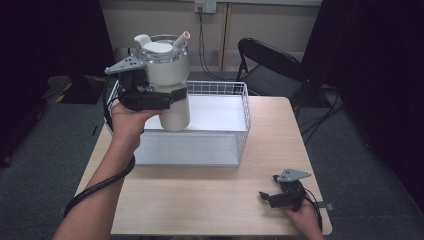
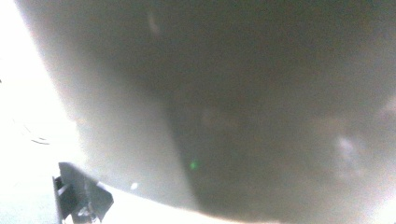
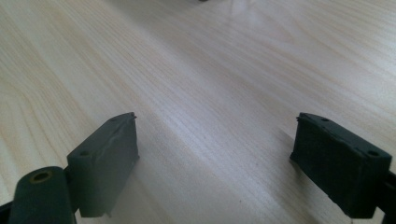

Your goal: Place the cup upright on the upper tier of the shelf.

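High view: we see the left tongs (image 1: 172,95) clamped around the middle of a white jug (image 1: 167,75) with a clear lid, holding it upright in the air above the near left part of a white wire basket (image 1: 243,112). The basket sits on the far half of the wooden desk (image 1: 210,200), and the jug's foot hangs above its floor, not touching it. On the near right of the basket, well apart from it, the right tongs (image 1: 265,196) rest low on the desk in a hand (image 1: 302,217). From the right gripper view, we see those tongs (image 3: 215,158) spread wide apart over bare wood, gripping nothing. Left gripper view shows us the jug's wall (image 2: 233,107) pressed close and blurred. Behind the desk stands a black folding chair (image 1: 272,65).
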